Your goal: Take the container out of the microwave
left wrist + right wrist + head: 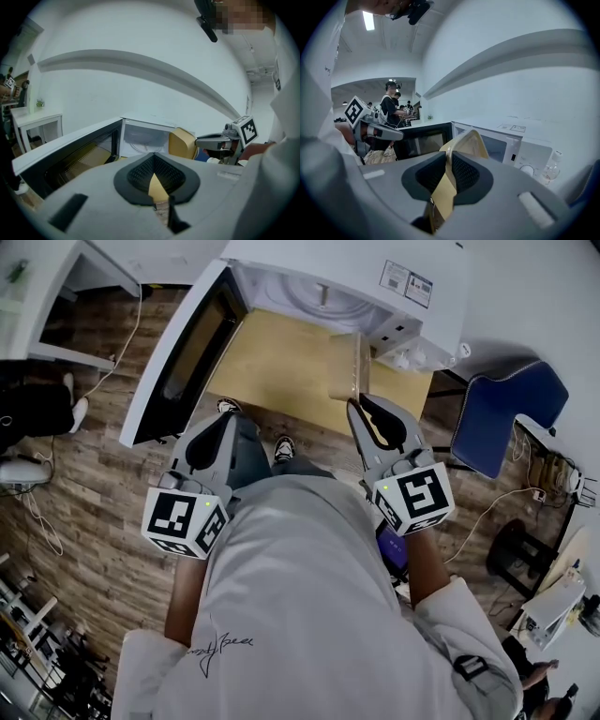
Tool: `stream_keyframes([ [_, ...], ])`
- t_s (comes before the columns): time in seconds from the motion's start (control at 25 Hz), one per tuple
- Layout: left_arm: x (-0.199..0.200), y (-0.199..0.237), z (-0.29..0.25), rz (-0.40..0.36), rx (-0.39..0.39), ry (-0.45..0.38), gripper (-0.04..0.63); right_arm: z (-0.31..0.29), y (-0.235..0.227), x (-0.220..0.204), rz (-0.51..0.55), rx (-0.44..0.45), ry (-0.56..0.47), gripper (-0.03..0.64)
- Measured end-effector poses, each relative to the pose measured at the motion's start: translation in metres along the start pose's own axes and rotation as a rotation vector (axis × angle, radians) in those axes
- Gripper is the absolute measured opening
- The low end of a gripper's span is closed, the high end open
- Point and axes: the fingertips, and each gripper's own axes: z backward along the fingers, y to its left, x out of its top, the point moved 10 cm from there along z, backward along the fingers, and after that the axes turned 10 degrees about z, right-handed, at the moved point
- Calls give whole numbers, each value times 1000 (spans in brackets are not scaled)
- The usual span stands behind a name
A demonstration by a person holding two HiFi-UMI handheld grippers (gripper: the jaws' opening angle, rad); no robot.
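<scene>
The right gripper (447, 163) is clenched on the container (471, 143) — its dark pads pinch one tan wall, so the container stands tilted on edge just outside the open mouth of the white microwave (506, 140), above the wooden table (281, 371). The left gripper (154, 165) is held off to the container's left, well apart from it, its jaws closed together at the tips with nothing between them — beyond it the microwave's door (173, 352) stands swung wide open

Smooth, faintly glossy container (471, 143), perhaps plastic; glossy white microwave (309, 259); matt wooden tabletop (281, 362).
</scene>
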Motion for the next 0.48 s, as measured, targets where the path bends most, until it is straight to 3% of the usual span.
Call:
stream_keyframes([
  [0.48,-6,0,2,32,-4,4,-3,6,0,-2,-30,47,-26,54],
])
